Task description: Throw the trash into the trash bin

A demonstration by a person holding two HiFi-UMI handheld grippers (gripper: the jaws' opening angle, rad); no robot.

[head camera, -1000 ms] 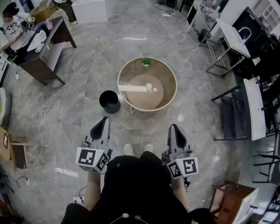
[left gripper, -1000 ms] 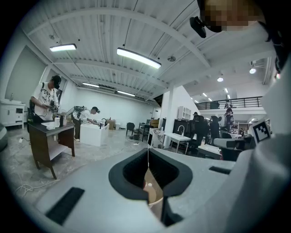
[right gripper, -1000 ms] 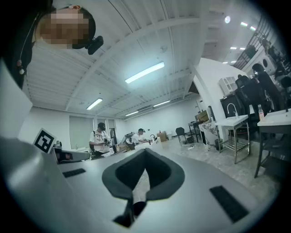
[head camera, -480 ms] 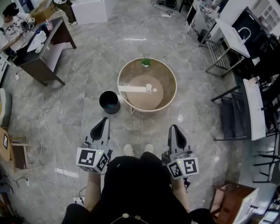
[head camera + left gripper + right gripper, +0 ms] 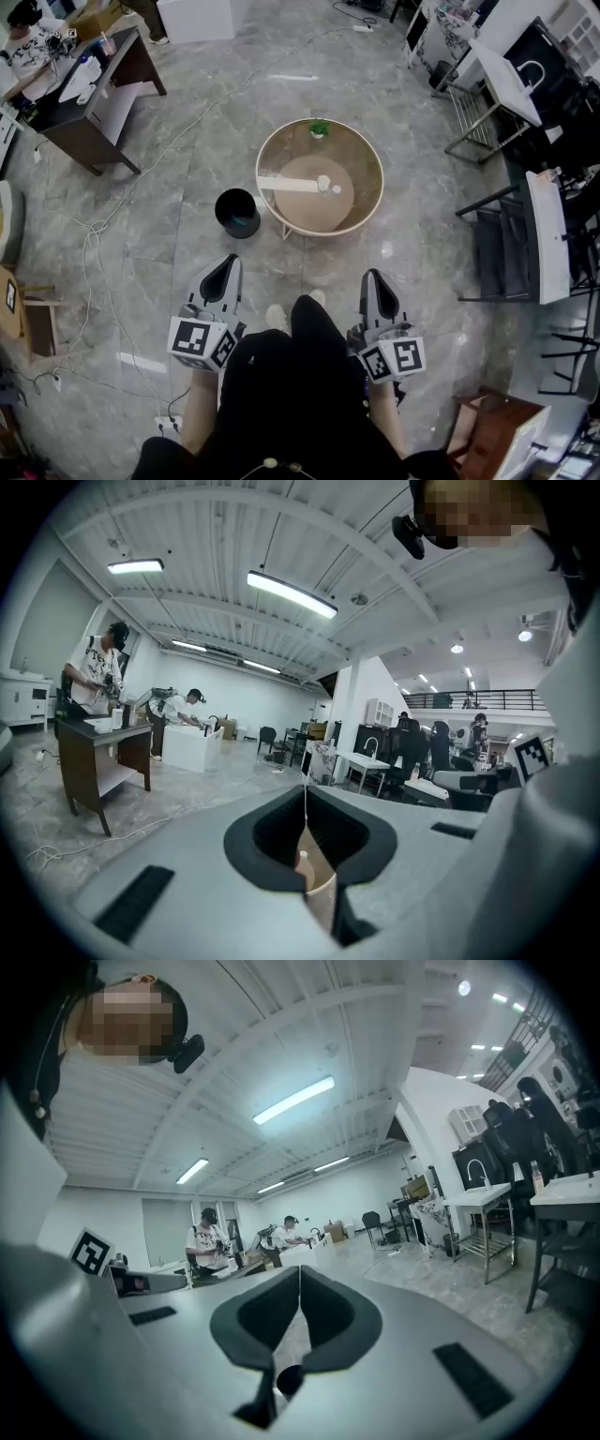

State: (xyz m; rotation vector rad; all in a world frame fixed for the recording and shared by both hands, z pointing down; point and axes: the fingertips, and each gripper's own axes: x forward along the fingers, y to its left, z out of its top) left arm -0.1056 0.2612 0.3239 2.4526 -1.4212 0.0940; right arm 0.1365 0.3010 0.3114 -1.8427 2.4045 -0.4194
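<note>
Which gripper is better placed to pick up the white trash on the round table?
Probably the right gripper: the white trash lies nearer its side. The left gripper is closer to the black bin. Both are shut.

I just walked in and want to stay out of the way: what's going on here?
A person stands facing a round table with a black bin beside it on the floor. They hold a gripper in each hand. The left gripper and right gripper both have their jaws shut with nothing between them. Small white bits, likely the trash, lie on the table, with a little plant at its far edge. Nothing is picked up yet.
</note>
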